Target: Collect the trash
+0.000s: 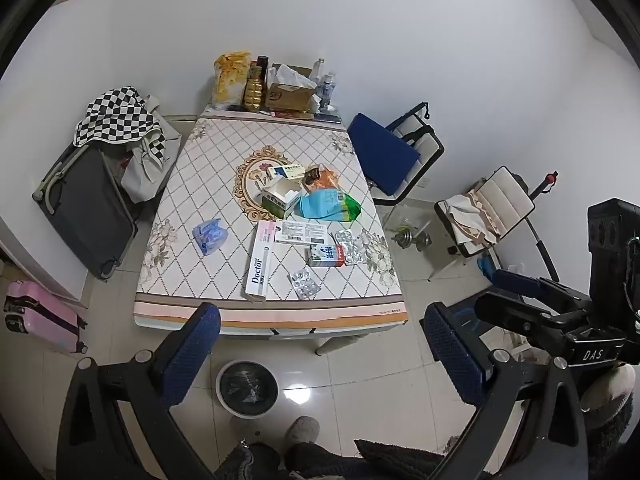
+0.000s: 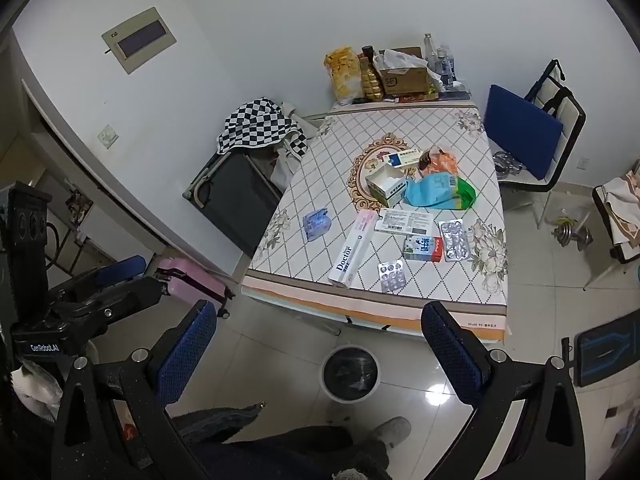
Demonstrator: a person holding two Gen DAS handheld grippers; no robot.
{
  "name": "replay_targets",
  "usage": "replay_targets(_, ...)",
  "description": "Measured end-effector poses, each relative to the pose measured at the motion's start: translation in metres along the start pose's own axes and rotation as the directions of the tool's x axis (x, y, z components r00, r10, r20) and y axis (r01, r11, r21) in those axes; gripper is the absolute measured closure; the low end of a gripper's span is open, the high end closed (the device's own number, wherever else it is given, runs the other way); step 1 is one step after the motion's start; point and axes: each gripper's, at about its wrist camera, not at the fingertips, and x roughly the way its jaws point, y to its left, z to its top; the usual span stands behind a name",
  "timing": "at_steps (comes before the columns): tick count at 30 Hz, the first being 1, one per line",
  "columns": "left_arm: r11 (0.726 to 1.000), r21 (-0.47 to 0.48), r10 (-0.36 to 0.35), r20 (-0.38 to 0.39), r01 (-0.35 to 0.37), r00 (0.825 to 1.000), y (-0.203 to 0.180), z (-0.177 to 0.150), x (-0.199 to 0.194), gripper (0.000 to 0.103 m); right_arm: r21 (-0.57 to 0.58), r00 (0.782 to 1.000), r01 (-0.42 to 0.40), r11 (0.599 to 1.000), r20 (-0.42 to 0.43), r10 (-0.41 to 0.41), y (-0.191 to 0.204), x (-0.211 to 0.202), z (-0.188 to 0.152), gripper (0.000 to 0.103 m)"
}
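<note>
Trash lies on the patterned table (image 1: 208,184) (image 2: 320,184): a white "Doctor" box (image 1: 261,260) (image 2: 354,250), blister packs (image 1: 304,284) (image 2: 392,276), a small milk carton (image 1: 327,256) (image 2: 423,249), a blue-green bag (image 1: 328,204) (image 2: 440,190), an open green-white box (image 1: 280,196) (image 2: 386,188) and a blue wrapper (image 1: 209,236) (image 2: 316,224). A round bin with a black liner (image 1: 247,388) (image 2: 351,372) stands on the floor before the table. My left gripper (image 1: 320,356) and right gripper (image 2: 320,354) are open, empty, held high, short of the table's near edge.
Bottles, a snack bag and a cardboard box (image 1: 292,92) stand at the table's far end. A dark suitcase (image 1: 88,208) and pink suitcase (image 1: 40,316) are at the left. Chairs (image 1: 392,156) and dumbbells (image 1: 412,240) are at the right. My slippered foot (image 1: 300,432) is near the bin.
</note>
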Motion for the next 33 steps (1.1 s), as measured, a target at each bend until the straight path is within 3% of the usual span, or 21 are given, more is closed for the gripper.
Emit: replay_targets(33,0.998,0.009,-0.062,-0.021,0.062,0.998,0.003,0.003,0.008,0.000,0.009,0.999,-0.034,0.999,-0.013,0.034,-0.002,0.010,0.003,0.000)
